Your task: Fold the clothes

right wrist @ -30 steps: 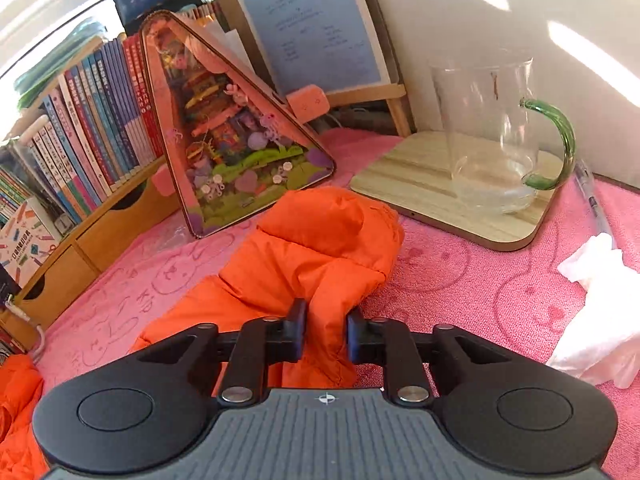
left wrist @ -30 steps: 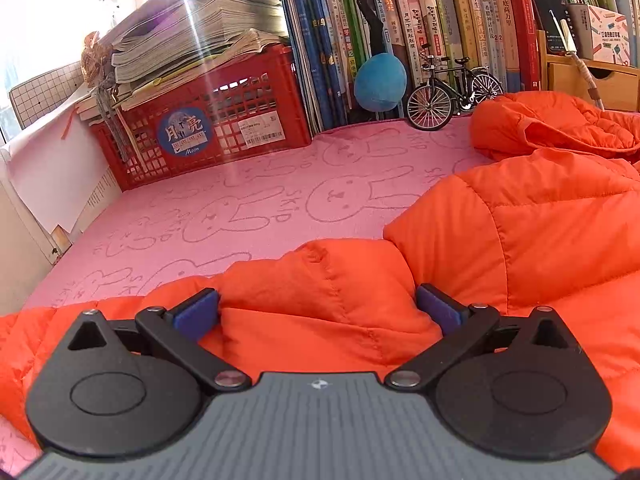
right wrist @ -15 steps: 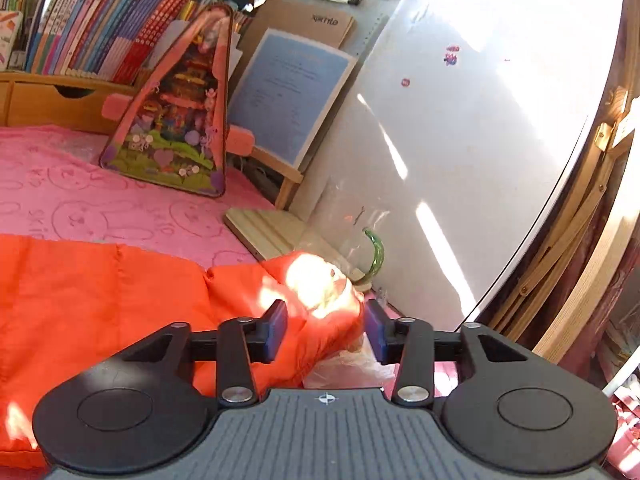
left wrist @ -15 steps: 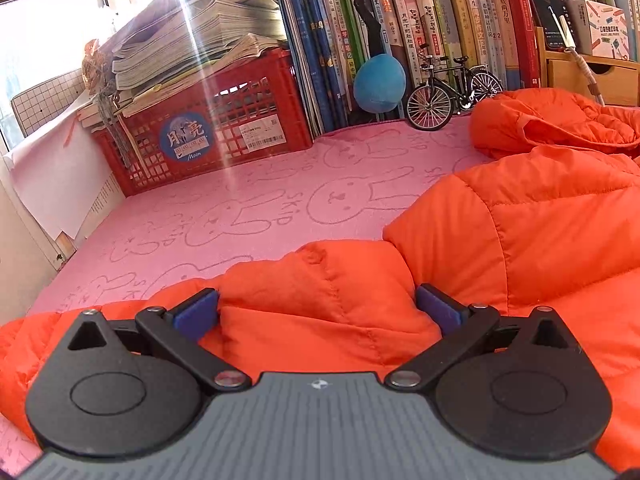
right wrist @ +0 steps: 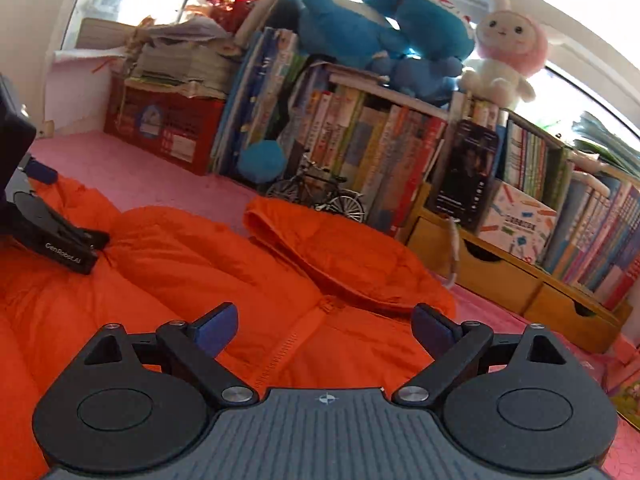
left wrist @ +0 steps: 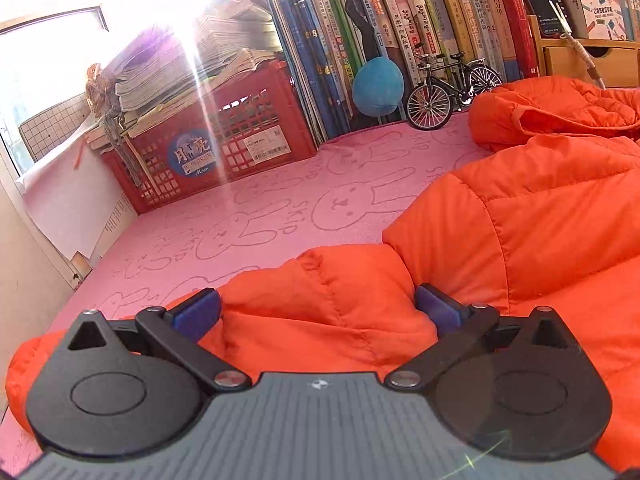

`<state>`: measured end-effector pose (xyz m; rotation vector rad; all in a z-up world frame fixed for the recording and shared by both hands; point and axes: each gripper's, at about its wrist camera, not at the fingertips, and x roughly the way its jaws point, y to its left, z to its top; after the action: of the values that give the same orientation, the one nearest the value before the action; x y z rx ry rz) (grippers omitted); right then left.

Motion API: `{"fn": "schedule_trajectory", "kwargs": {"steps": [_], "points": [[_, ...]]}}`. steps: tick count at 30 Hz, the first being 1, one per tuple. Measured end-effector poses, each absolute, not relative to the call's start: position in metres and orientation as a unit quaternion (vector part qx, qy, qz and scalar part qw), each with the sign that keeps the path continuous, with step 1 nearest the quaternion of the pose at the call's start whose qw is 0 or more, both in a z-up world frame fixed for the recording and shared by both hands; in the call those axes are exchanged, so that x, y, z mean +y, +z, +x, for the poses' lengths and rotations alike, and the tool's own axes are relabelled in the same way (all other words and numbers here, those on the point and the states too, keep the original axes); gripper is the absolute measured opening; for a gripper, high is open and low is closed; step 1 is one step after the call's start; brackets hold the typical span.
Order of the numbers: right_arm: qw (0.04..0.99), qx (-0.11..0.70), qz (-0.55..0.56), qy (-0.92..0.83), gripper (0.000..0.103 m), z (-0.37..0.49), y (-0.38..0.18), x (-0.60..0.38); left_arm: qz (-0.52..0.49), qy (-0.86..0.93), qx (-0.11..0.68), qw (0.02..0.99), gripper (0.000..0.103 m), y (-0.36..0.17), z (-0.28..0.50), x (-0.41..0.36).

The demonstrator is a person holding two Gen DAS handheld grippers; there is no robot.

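Note:
An orange puffy jacket (left wrist: 540, 232) lies spread on the pink rabbit-print mat (left wrist: 280, 208). My left gripper (left wrist: 316, 308) is open wide, and a bulging fold of a sleeve (left wrist: 320, 304) sits between its blue pads (left wrist: 198, 310) without being clamped. In the right wrist view my right gripper (right wrist: 324, 328) is open and hovers over the jacket's front near the zipper (right wrist: 288, 344), holding nothing. The hood (right wrist: 340, 248) lies toward the bookshelf. My left gripper (right wrist: 68, 206) shows at the left edge, resting on the jacket (right wrist: 192, 264).
A red crate (left wrist: 208, 148) stacked with magazines stands at the mat's back left. A row of books (left wrist: 420, 20), a blue ball (left wrist: 378, 84) and a model bicycle (left wrist: 448, 92) line the back. Wooden drawers (right wrist: 500, 280) and plush toys (right wrist: 400, 40) are at the right.
My right gripper opened and let go of the jacket's sleeve, then swung left from the glass-jug side to face the bookshelf above the jacket front. My left gripper has barely moved.

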<state>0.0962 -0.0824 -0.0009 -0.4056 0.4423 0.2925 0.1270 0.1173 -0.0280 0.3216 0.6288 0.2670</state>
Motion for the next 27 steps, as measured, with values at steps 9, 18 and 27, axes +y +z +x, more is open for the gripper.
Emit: {"fn": "schedule_trajectory", "kwargs": {"steps": [9,18,27], "points": [[0.943,0.289,-0.164,0.032,0.097,0.144,-0.033,-0.162,0.158,0.132,0.306,0.929,0.103,-0.028,0.127,0.118],[0.937,0.294,-0.155,-0.105,0.102,0.107,-0.036,-0.278,0.111,0.114,0.319,0.934,0.103,-0.028,0.128,0.130],[0.933,0.245,-0.202,-0.172,0.097,0.075,-0.021,-0.290,0.172,0.147,0.283,0.932,0.103,-0.024,0.118,0.110]]}}
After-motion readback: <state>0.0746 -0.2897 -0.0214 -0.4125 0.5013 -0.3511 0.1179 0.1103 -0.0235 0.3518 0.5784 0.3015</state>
